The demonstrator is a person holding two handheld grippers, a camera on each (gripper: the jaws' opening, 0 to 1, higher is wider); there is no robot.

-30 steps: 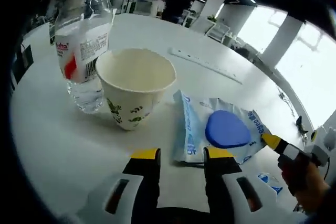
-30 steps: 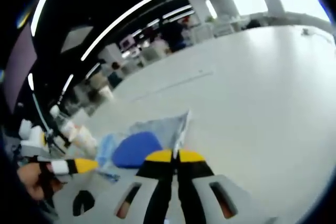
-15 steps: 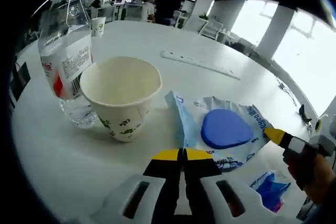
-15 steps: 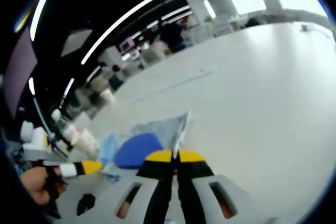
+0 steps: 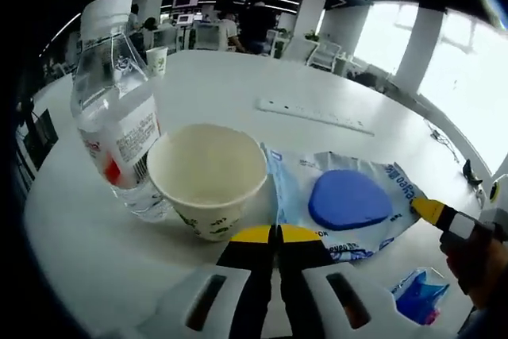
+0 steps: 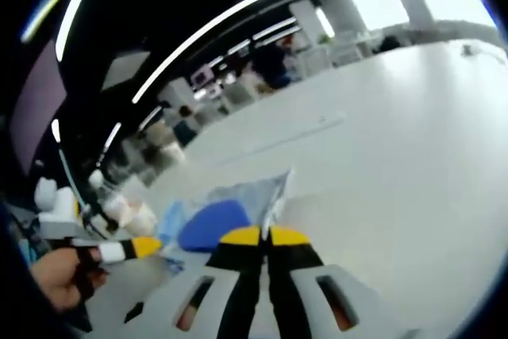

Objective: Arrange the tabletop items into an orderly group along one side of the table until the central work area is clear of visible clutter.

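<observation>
A light-blue wipes pack point(image 5: 298, 196) with a dark blue oval lid point(image 5: 349, 200) lies on the white table point(image 5: 238, 85), right of a paper cup point(image 5: 208, 188). A clear water bottle point(image 5: 119, 140) stands just left of the cup. My left gripper point(image 5: 275, 233) is shut on the pack's near edge. My right gripper point(image 5: 430, 210) comes in from the right and pinches the pack's far end. In the right gripper view my right gripper point(image 6: 264, 236) is shut on a raised corner of the pack point(image 6: 246, 196), and my left gripper point(image 6: 139, 247) holds the other end.
A long white strip point(image 5: 313, 114) lies farther back on the table, and a small paper cup point(image 5: 157, 59) stands at the far left. A small blue packet point(image 5: 419, 295) lies near the front right edge. Office desks and people fill the background.
My left gripper, open a second ago, has shut on the pack's near edge. The left view has since shifted, and the pack now sits closer to the cup. The right gripper keeps its hold.
</observation>
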